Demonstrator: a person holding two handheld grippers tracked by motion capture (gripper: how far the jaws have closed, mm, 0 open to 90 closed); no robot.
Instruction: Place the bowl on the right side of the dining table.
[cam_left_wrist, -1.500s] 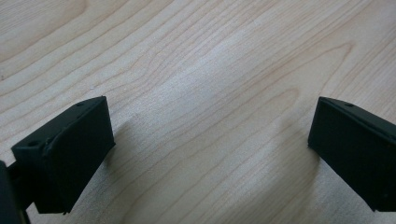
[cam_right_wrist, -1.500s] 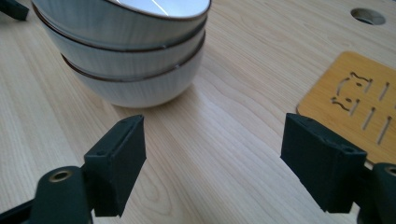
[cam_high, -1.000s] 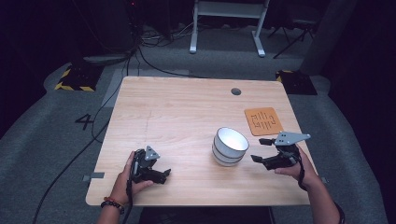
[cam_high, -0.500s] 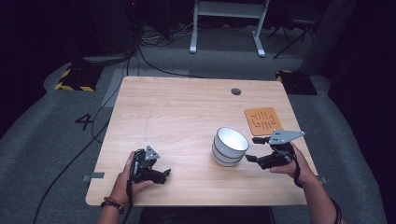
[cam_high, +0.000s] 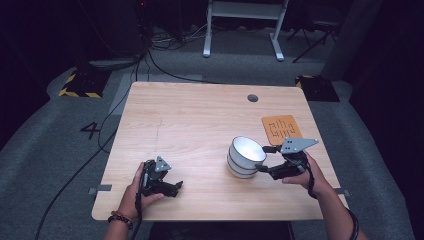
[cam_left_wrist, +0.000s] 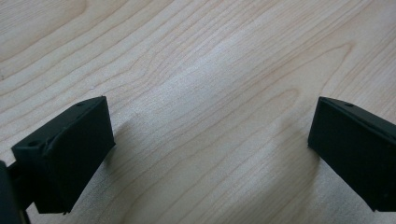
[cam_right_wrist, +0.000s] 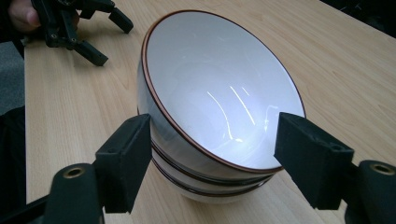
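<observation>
Bowls (cam_right_wrist: 219, 93) stacked between the right gripper (cam_right_wrist: 215, 154) open jaws.

A light wooden counter (cam_high: 200, 120) stands on grey carpet (cam_high: 60, 165) in a dim room. A white number four (cam_high: 90, 130) is marked on the floor at its left. Black cables (cam_high: 150, 55) trail behind it, near a white metal stand (cam_high: 243, 20) and yellow-black hazard stripes (cam_high: 77, 92).

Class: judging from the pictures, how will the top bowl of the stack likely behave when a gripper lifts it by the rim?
The top bowl looks glazed and glossy, so probably slippery against the right gripper jaws. It seems rigid ceramic, likely fragile if dropped. It sits tilted in the stack, so it may rock or drag the bowl beneath.
</observation>
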